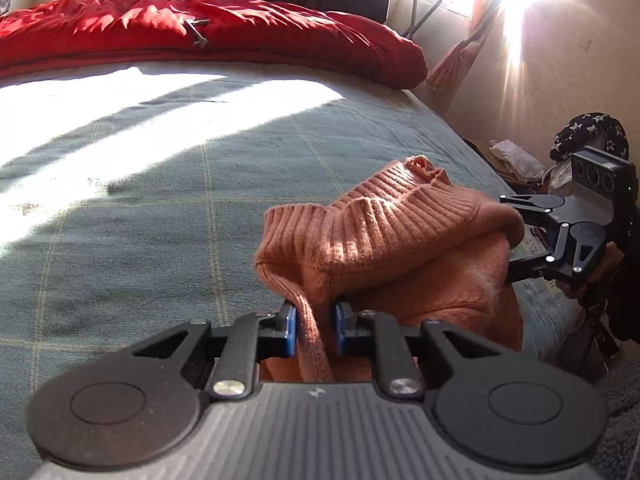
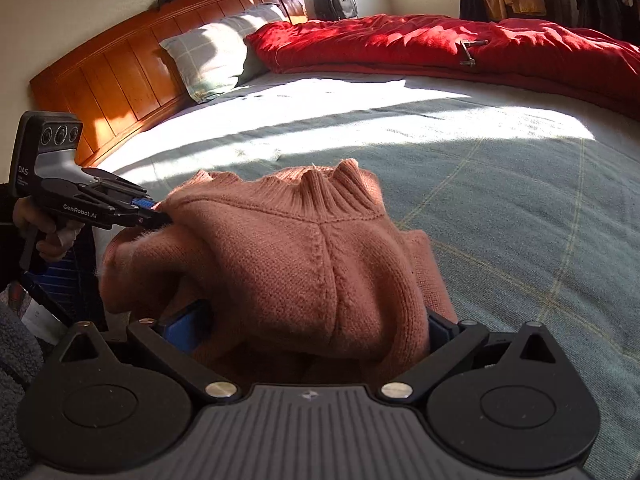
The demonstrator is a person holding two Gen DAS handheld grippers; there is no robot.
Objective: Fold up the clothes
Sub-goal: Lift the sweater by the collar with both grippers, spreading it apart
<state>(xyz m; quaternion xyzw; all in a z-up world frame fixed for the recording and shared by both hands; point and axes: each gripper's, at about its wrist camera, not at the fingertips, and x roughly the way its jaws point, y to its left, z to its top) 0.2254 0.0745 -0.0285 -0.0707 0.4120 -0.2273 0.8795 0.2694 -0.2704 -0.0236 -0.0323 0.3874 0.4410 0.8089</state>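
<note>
Sweater [image 1: 384, 232]: salmon-pink rib knit, bunched in a lump, lifted just above the near edge of the bed; ribbed collar [image 2: 320, 188] up and turned to the far side.
Bed [image 1: 168, 184]: grey-green checked cover, wide band of sun across the far half.
Quilt [image 1: 224, 36]: red, heaped along the far side of the bed; a small metal object lies on it.
Headboard [image 2: 120, 68]: orange wood, far left in the right wrist view, with a checked pillow [image 2: 216, 52] leaning on it.
Room: pale walls; dark and mustard clothes hanging beyond the quilt; backpack [image 2: 334, 0] in the far corner; strong window glare.
Left tongs [image 1: 315, 326]: blue pads pressed together, pinching a hanging fold of the sweater.
Right tongs [image 2: 308, 326]: spread wide around a thick bulge of knit; grip hidden by the cloth, cannot tell whether it bites.
Hand [image 2: 44, 228]: wrapped around the left handle, at the far left of the right wrist view.
</note>
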